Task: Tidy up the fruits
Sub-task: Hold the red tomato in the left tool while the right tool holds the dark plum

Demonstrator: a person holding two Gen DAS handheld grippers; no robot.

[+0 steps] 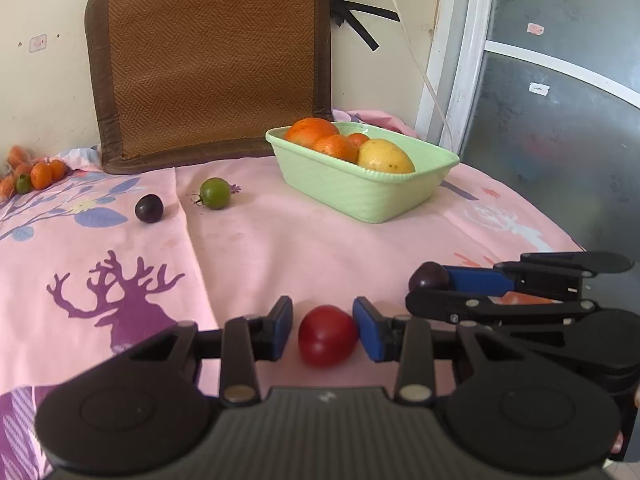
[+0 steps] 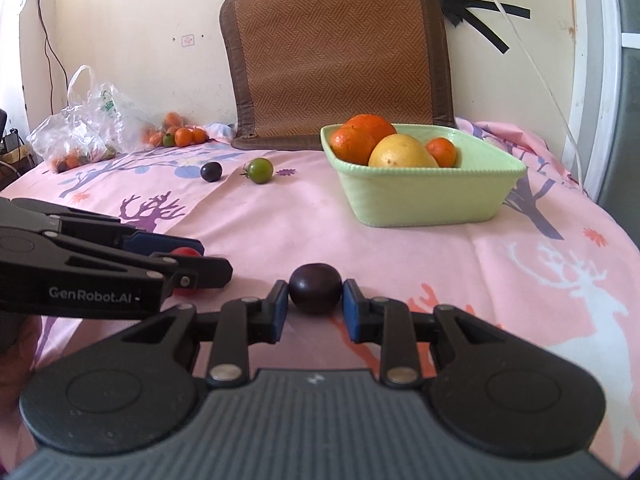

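My left gripper (image 1: 322, 330) straddles a red tomato (image 1: 327, 335) on the pink cloth; the right pad touches it and a small gap shows at the left pad. My right gripper (image 2: 315, 300) has both pads against a dark purple plum (image 2: 315, 288) resting on the cloth. The plum also shows in the left wrist view (image 1: 429, 277), and the tomato in the right wrist view (image 2: 185, 252). A light green basket (image 1: 372, 196) (image 2: 424, 200) holds oranges and a yellow fruit. A second plum (image 1: 149, 208) (image 2: 211, 171) and a green tomato (image 1: 215, 193) (image 2: 260, 170) lie farther back.
A brown woven cushion (image 2: 340, 56) leans on the back wall. A plastic bag (image 2: 80, 128) and several small orange fruits (image 2: 184, 136) sit at the far left. A white cable (image 2: 532, 60) hangs at the right, beside a door frame (image 1: 460, 60).
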